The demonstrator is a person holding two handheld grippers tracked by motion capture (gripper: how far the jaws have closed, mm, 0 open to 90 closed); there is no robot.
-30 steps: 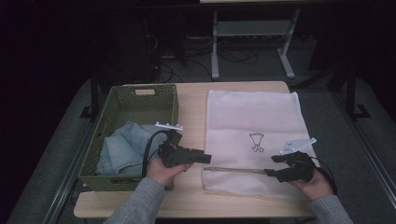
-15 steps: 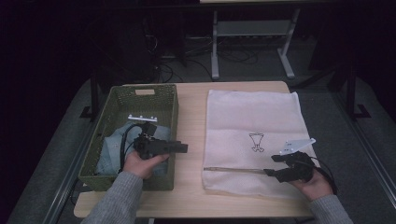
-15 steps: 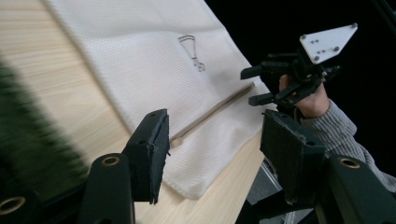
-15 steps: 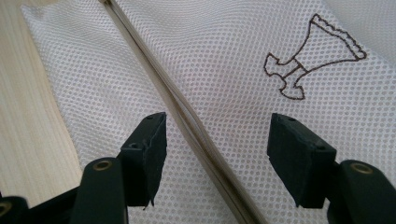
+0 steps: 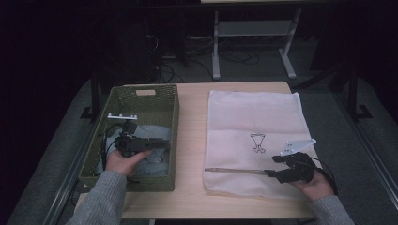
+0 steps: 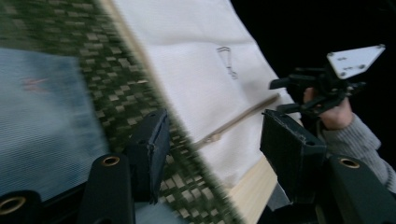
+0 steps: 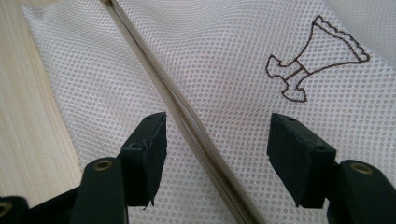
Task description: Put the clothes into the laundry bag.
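Observation:
A white mesh bag with a small brown embroidered mark lies flat on the right half of the table. Its brown zipper runs along the near edge. My right gripper rests low over the zipper's right end, jaws open on either side of the zipper without clamping it. A green woven basket at the left holds blue cloth. My left gripper hovers open inside the basket, pointing right, with blue cloth beside its jaws and nothing between them.
Bare wooden table shows between basket and bag. In the left gripper view the basket wall crosses under the jaws, and the other hand's gripper sits beyond the bag. Dark floor, cables and a metal stand lie behind the table.
My left gripper has swung left from the bag's near left edge to over the basket and its blue cloth. The right gripper has stayed at the zipper.

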